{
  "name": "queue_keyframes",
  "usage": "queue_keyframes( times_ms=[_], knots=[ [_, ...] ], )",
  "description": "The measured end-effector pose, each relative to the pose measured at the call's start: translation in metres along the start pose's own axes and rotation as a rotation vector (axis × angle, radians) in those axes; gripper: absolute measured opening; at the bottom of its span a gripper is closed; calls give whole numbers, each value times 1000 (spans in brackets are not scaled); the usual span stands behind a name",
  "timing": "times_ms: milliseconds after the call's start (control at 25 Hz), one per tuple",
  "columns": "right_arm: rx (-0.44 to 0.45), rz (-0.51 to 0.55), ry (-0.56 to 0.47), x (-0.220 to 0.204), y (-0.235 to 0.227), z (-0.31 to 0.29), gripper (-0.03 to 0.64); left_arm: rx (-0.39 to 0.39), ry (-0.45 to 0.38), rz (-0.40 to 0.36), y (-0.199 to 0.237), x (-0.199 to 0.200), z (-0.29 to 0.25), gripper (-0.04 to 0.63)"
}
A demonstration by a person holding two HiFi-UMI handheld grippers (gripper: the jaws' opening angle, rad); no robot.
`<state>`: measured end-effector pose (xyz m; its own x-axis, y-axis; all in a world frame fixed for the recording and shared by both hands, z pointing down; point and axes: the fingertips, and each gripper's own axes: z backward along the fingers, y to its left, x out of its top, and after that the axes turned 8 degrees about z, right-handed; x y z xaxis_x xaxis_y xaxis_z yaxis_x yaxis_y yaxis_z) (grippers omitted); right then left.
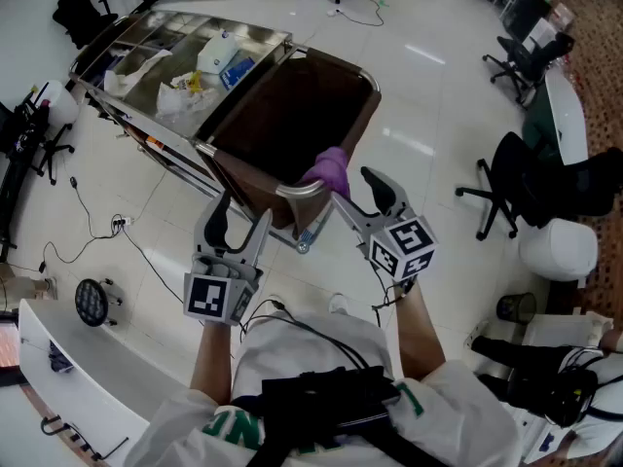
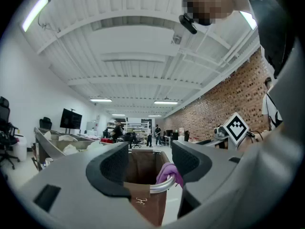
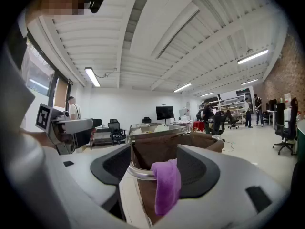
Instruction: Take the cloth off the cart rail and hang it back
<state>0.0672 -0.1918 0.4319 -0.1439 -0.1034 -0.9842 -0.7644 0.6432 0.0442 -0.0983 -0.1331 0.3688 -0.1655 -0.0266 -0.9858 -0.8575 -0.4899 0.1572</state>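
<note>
A purple cloth (image 1: 329, 170) hangs over the curved metal rail (image 1: 304, 190) at the near end of the cart, by the brown bag (image 1: 287, 115). My right gripper (image 1: 356, 193) is open just right of the cloth, not touching it. Lower left of the rail, my left gripper (image 1: 243, 222) is open too. In the right gripper view the cloth (image 3: 167, 185) droops off the rail (image 3: 137, 173) ahead of the wide jaws of the right gripper (image 3: 152, 170). The left gripper view shows the cloth (image 2: 169, 171) and rail (image 2: 160, 186) beyond the empty left gripper (image 2: 150, 162).
The cart's steel top tray (image 1: 146, 29) holds several bags and packets. Office chairs (image 1: 531, 178) and a white bin (image 1: 558, 249) stand to the right. Cables (image 1: 92, 232) trail on the floor at left, next to a white desk edge (image 1: 68, 358).
</note>
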Motion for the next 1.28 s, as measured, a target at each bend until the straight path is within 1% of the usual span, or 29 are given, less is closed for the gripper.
queue_keyframes(
  times_ms=[160, 280, 520, 640, 720, 880, 960, 1200, 1280],
  knots=[
    [38, 41, 81, -12, -18, -23, 314, -6, 4, -6, -1, 0, -2, 269],
    [62, 52, 127, -20, -28, -37, 308, -4, 9, -7, 1, 1, -2, 269],
    [141, 92, 264, -47, -28, -56, 289, 2, 11, -7, 4, 1, 0, 268],
    [153, 84, 308, -58, -26, -60, 272, 3, 11, -6, 4, 1, 1, 270],
    [161, 57, 320, -61, -25, -62, 256, 4, 11, -4, 5, 0, 1, 269],
    [193, -13, 325, -63, -19, -65, 202, 8, 9, 3, 6, 0, 2, 268],
    [195, -31, 327, -63, -18, -66, 188, 7, 7, 4, 6, 0, 3, 268],
    [181, -38, 325, -59, -18, -68, 103, 1, 3, 10, 3, -1, 3, 268],
    [167, -30, 325, -58, -18, -68, 89, 0, -1, 12, 3, 0, 3, 268]
  ],
)
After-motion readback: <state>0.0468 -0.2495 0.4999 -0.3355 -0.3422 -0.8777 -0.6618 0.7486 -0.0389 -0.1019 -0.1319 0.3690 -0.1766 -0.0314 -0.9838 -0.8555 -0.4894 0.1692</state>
